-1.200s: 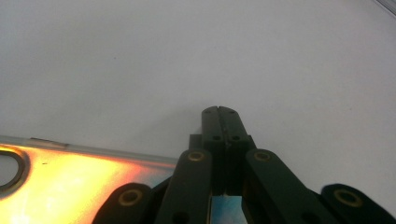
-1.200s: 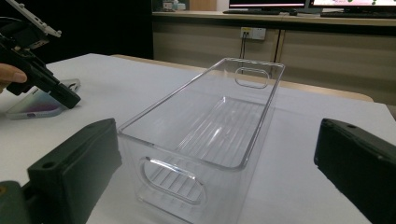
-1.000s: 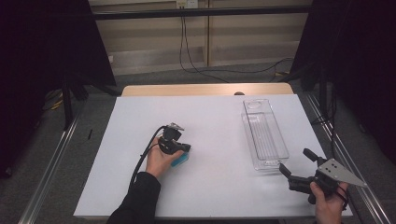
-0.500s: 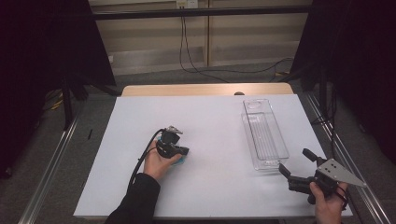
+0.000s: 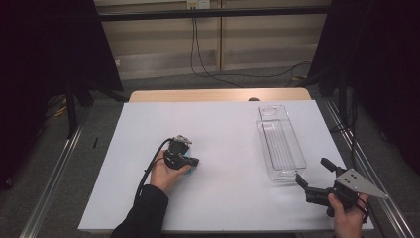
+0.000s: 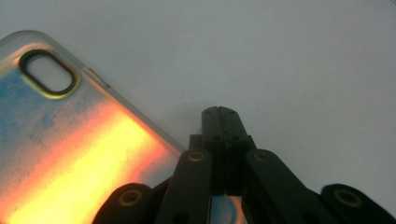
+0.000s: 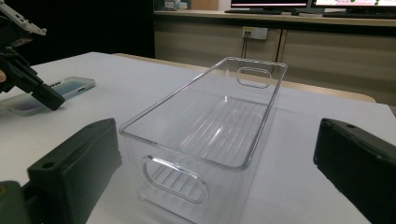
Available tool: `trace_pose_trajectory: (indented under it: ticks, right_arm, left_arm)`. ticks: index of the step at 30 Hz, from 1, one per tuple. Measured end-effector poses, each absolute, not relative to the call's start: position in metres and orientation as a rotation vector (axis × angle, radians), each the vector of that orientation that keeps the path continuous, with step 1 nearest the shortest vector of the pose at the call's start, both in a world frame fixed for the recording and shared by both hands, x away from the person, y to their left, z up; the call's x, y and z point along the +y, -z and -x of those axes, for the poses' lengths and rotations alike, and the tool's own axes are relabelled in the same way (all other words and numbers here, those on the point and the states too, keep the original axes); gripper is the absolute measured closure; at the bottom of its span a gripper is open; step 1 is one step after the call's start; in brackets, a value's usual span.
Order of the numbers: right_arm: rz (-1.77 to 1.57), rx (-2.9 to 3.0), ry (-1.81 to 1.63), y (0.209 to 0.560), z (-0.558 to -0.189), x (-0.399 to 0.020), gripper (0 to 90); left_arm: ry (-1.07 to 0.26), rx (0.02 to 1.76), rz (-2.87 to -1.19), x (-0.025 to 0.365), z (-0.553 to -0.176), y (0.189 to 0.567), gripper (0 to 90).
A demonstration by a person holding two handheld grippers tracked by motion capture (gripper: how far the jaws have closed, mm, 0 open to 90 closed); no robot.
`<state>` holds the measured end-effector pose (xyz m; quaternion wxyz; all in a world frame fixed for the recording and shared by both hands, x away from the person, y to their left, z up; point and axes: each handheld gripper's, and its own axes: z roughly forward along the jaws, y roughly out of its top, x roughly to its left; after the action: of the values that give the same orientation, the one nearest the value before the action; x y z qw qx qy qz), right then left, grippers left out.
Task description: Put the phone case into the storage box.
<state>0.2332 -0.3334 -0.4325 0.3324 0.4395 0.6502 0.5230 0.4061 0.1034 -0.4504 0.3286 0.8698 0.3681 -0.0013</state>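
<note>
Now the left gripper (image 5: pixel 187 159) has dipped lower, jaws pressed together, empty, tips beside the phone case (image 6: pixel 70 149) at seven o'clock on the table (image 5: pixel 223 129); pickup looks unstarted. Right gripper (image 5: pixel 313 173), spread wide, waits before the clear bin (image 5: pixel 280 144).

We see the left gripper (image 5: pixel 182 157) as a compact black tool with a small grey metal piece on top and a black cable trailing from it in a loop. Close up, in the left gripper view, its linkage arms (image 6: pixel 224 140) are matte black plastic, each pinned with brass-coloured round rivets. The arm behind it wears a long black sleeve (image 5: pixel 143 213). The right gripper (image 5: pixel 313 174) is black too, with blocky, square-ended jaws, and it carries a grey three-cornered plate (image 5: pixel 359 182) dotted with small screw holes. A dark strap shows at that wrist.
</note>
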Motion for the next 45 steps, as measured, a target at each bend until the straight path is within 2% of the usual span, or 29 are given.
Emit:
trace_pose_trajectory:
  ticks: [45]
  right_arm:
    - [-1.132, 1.71, -1.373, 0.432, -0.234, -0.333, 0.0]
  left_arm:
    - [-0.003, 1.003, -2.241, 0.122, -0.392, 0.451, 90.0]
